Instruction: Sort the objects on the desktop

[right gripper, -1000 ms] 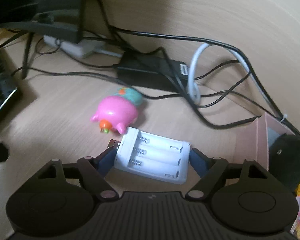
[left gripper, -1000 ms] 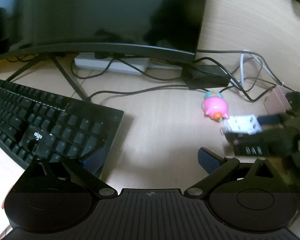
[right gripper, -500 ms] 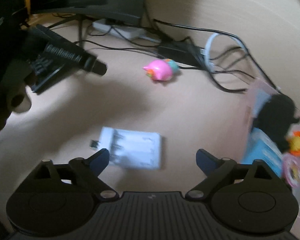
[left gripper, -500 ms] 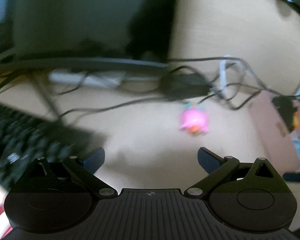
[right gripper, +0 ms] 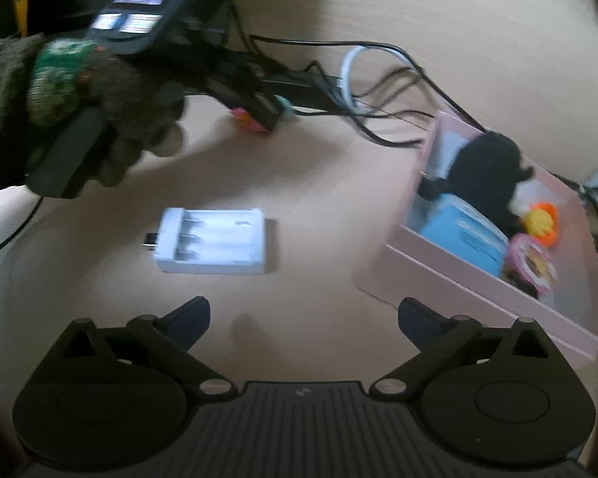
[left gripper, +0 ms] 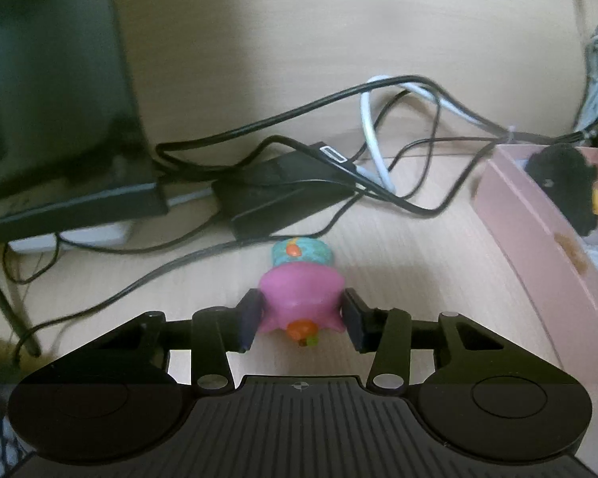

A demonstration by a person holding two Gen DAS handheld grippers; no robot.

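A pink toy pig with a teal cap lies on the wooden desk. My left gripper is shut on it, one pad pressing each side. In the right wrist view the same gripper is held by a gloved hand and hides most of the pig. A white battery charger lies flat on the desk, ahead of my right gripper. The right jaws are opening and nothing is between them. An open pink box stands to the right with a black plush toy inside.
A monitor stands at the left with a white power strip under it. A black power adapter and tangled cables lie just behind the pig. The pink box's wall runs along the right.
My left gripper swung right to the pink pig and shut on it. My right gripper drew back from the white charger, leaving it on the desk, and its jaws spread wider.
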